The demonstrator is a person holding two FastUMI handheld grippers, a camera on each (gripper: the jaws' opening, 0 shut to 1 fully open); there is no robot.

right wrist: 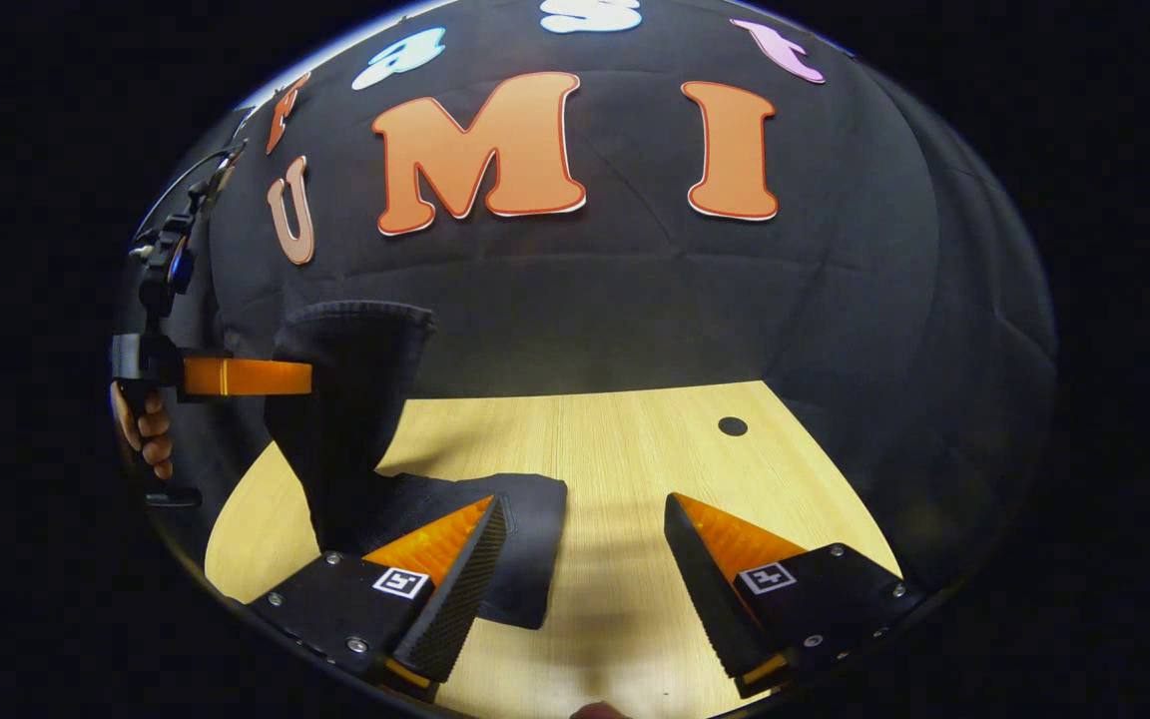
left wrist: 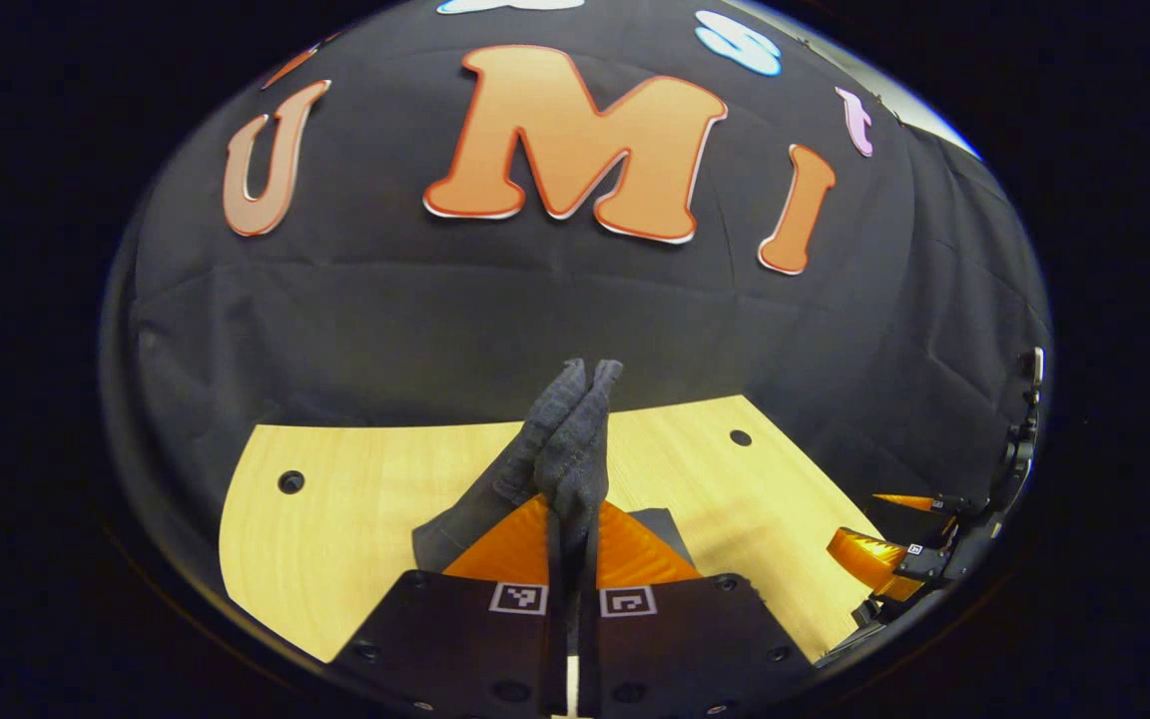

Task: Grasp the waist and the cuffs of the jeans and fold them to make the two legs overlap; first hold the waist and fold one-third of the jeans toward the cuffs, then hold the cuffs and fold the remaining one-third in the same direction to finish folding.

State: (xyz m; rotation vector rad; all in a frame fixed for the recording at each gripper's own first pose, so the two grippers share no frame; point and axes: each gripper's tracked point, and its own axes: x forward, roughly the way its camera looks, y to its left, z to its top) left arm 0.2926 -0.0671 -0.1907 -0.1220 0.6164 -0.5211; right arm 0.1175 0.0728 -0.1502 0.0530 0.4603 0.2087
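- Table (right wrist: 635,449) of pale wood filled the lower part of both views, with round dark holes (left wrist: 290,482) in its top.
- Black cloth wall (right wrist: 635,310) rose straight behind it.
- Left gripper (left wrist: 572,529) was pinched on the jeans (left wrist: 565,429), and I saw a fold of them sticking up above its tips.
- In the right gripper view, the jeans hung from it down to the table.
- Right gripper (right wrist: 585,539) was spread wide with nothing between its fingers, above bare wood just beside the jeans.
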